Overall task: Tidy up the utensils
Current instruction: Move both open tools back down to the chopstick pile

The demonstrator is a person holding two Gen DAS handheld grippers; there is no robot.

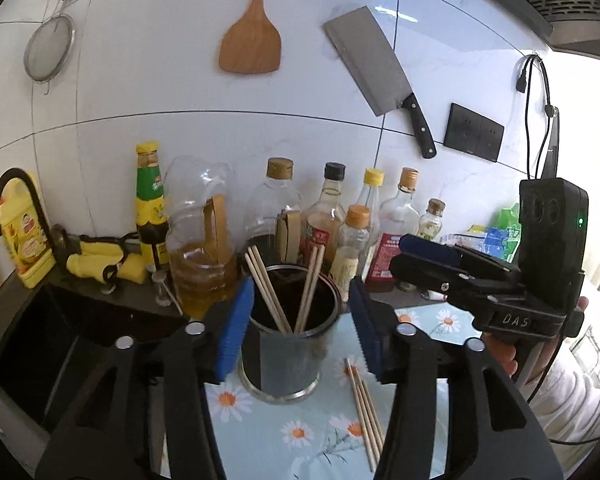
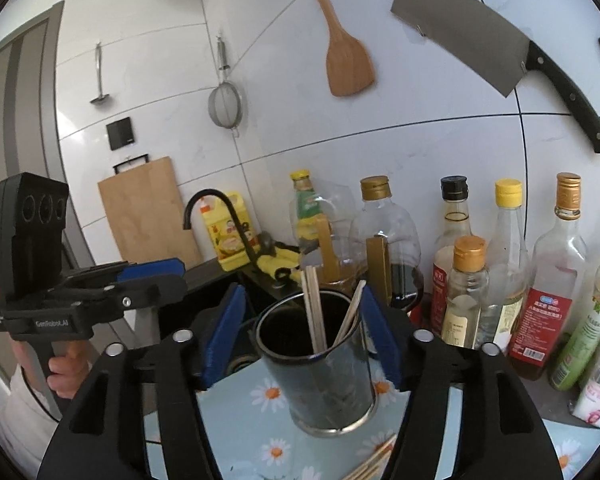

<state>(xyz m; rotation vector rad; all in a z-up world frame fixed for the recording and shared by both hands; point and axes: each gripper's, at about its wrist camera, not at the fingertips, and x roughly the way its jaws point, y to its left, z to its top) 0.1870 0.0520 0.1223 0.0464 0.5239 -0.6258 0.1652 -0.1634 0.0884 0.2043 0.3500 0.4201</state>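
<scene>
A dark metal utensil cup stands on a daisy-print mat and holds several wooden chopsticks leaning against its rim. A few more chopsticks lie loose on the mat to its right. My left gripper is open, its blue pads on either side of the cup with nothing pressed between them. My right gripper is open too and frames the same cup. Each gripper shows in the other's view: the right, the left.
Several oil and sauce bottles crowd the counter behind the cup. A dark sink with a black faucet lies left. On the tiled wall hang a cleaver, a wooden spatula and a strainer.
</scene>
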